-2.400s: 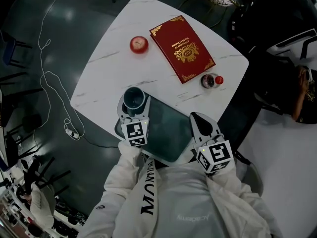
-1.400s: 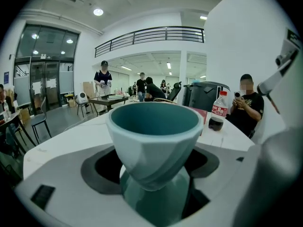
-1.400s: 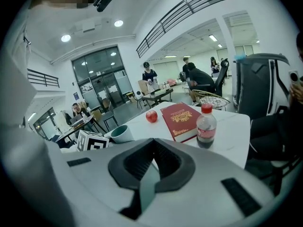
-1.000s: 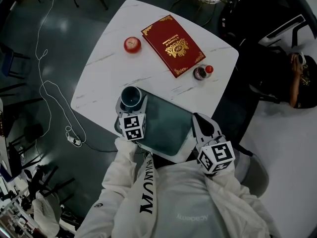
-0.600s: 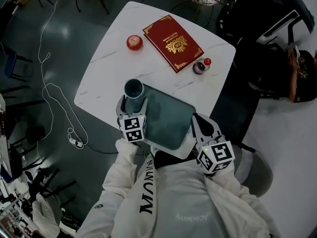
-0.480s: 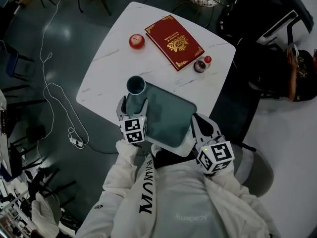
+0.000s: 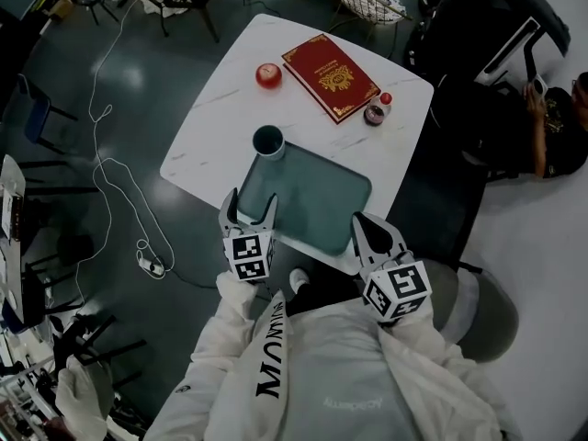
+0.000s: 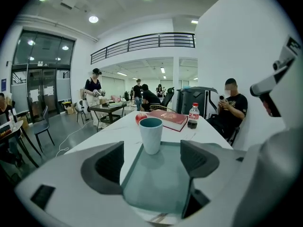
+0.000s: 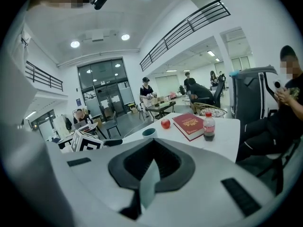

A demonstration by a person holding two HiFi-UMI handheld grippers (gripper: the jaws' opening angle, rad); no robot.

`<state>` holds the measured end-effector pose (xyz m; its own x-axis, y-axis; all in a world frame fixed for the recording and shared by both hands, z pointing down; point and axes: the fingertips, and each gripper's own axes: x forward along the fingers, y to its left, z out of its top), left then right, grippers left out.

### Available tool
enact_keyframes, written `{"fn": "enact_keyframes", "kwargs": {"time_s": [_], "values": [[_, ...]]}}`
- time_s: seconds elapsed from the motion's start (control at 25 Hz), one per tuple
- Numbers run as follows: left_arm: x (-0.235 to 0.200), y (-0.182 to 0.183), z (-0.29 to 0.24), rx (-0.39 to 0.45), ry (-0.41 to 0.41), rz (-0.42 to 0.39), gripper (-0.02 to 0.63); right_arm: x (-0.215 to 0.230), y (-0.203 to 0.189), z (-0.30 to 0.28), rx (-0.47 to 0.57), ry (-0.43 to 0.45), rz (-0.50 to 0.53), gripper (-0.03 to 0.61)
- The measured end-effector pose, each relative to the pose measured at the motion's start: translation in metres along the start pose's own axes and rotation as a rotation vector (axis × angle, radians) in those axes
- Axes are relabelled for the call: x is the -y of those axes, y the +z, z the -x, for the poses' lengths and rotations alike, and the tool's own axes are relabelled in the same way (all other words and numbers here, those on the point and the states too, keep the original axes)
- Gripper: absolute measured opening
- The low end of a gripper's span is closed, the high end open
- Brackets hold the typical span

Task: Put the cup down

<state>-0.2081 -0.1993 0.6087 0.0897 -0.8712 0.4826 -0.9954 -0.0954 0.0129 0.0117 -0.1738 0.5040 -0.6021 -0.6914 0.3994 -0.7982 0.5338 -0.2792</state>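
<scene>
A teal cup (image 7: 267, 141) stands upright on the far left corner of the teal tray (image 7: 322, 200). In the left gripper view the cup (image 8: 151, 134) is beyond the jaws, apart from them, with the tray (image 8: 156, 183) below. My left gripper (image 7: 249, 211) is open and empty, just short of the tray's near left edge. Its dark pads (image 8: 106, 164) stand wide apart. My right gripper (image 7: 366, 225) is shut on nothing, over the tray's near right corner. The right gripper view shows the cup (image 9: 149, 132) past its closed jaws.
On the white marble table (image 7: 211, 127) behind the tray lie a red book (image 7: 331, 76), a red apple (image 7: 267, 74) and a small bottle (image 7: 375, 111). A cable (image 7: 110, 182) trails on the dark floor at the left. A seated person (image 7: 551, 108) is at the right.
The left gripper, which was shut on the cup, has opened and drawn back toward me. The cup now stands by itself on the tray's corner. The right gripper has stayed shut.
</scene>
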Motion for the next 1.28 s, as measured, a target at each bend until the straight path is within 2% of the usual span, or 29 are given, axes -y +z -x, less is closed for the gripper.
{"fn": "enact_keyframes", "kwargs": {"time_s": [0.8,1.12,1.28], "values": [[0.026,0.007,0.123,0.105,-0.082,0.002,0.380,-0.074,-0.008,0.051,0.098,0.028,0.031,0.005],[0.029,0.004,0.160,0.124,-0.099,-0.014,0.335,-0.098,-0.013,0.064,0.115,0.025,0.038,0.005],[0.033,0.003,0.174,0.134,-0.120,-0.028,0.283,-0.107,-0.015,0.069,0.120,0.032,0.037,0.005]]}}
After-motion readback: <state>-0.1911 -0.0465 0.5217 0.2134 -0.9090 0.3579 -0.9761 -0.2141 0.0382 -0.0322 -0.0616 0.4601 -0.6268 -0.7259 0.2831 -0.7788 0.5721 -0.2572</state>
